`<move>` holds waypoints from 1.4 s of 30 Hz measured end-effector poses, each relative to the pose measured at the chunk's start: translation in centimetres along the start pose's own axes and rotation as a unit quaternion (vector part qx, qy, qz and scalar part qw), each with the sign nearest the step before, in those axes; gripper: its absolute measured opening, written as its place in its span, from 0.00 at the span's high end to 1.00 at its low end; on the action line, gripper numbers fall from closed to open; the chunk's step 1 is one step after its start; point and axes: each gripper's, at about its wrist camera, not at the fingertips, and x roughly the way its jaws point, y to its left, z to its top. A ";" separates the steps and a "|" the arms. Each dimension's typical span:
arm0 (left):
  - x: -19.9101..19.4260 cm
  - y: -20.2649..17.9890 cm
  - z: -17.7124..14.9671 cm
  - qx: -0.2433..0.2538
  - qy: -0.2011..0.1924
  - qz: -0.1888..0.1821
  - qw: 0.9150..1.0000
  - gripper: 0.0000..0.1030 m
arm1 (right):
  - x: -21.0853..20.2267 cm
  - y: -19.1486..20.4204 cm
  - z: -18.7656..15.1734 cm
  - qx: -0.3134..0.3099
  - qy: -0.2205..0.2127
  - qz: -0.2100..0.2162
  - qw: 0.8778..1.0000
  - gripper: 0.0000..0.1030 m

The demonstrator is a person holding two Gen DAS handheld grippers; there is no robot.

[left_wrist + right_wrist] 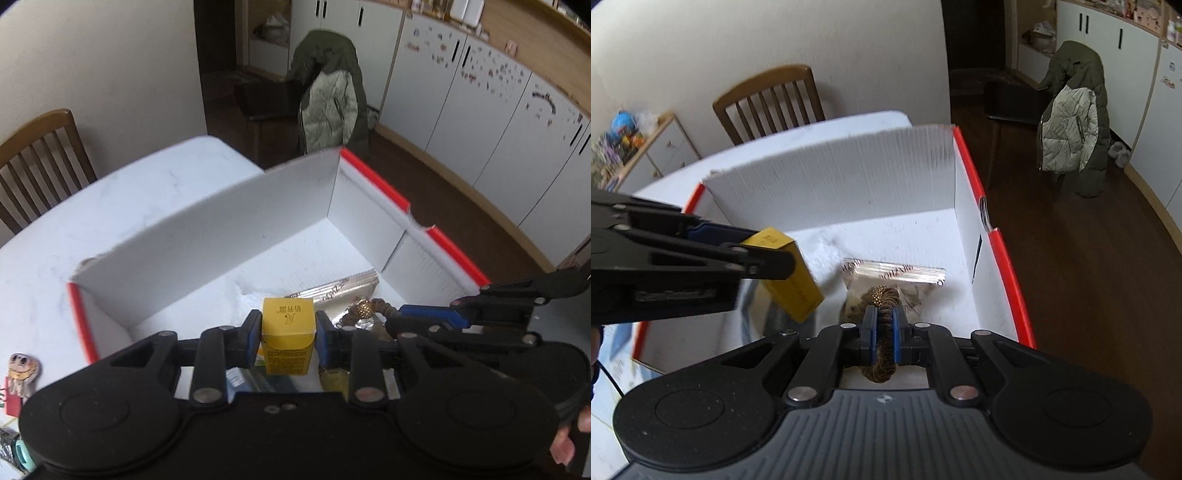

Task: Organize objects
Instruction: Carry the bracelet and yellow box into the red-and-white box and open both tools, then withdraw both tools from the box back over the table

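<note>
My left gripper (287,334) is shut on a small yellow carton (287,332) and holds it over the open white box with red edges (207,236). From the right wrist view the same yellow carton (792,275) hangs tilted at the left. My right gripper (882,328) is shut on a brown braided hair tie with a gold bead (881,314), low inside the box (849,173). Beneath it lies a silvery foil packet (894,275). The hair tie (364,308) and right gripper (436,317) also show at the right of the left wrist view.
The box rests on a white table (92,206). A small figurine on a red card (20,373) lies on the table at the left. A wooden chair (768,99) stands behind the table. A chair draped with a green coat (1071,122) stands on the dark floor.
</note>
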 end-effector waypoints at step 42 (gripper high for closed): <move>-1.8 0.8 -0.7 -0.029 -0.044 0.032 0.998 0.26 | -5.8 -0.1 -0.1 -0.015 -0.044 0.046 0.998 0.89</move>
